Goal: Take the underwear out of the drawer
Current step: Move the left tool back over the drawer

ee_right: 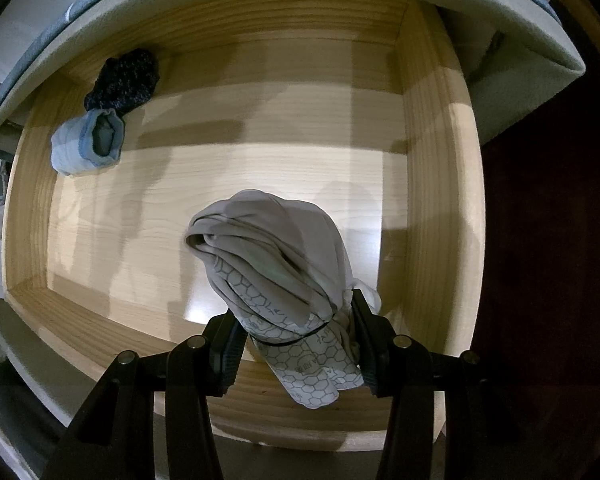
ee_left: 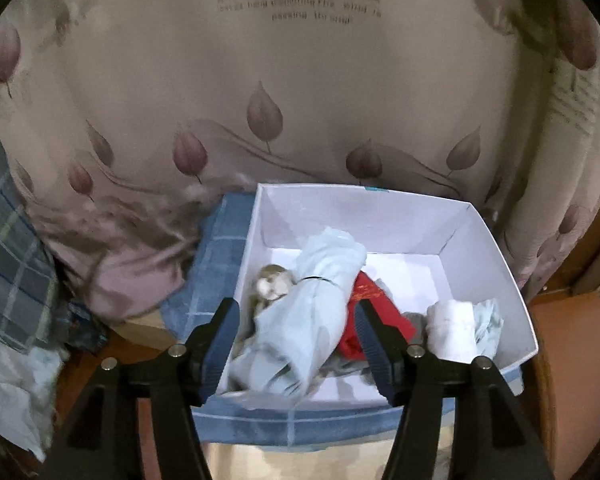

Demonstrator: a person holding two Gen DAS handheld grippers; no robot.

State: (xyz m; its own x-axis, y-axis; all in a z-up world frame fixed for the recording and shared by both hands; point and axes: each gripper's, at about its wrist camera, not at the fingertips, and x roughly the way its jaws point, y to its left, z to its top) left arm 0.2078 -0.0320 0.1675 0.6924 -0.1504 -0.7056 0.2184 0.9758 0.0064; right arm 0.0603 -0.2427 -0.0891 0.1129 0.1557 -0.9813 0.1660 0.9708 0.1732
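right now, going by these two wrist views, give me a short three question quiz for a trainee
1. True or false: the right gripper is shut on the beige rolled underwear.
2. Which lies in the white box under the open left gripper? A) pale blue bundle B) a shoe C) a book
3. How many other rolled items lie on the floor of the wooden drawer, and in which corner?

Key:
1. True.
2. A.
3. Two: a dark speckled roll and a light blue roll, in the drawer's far left corner.
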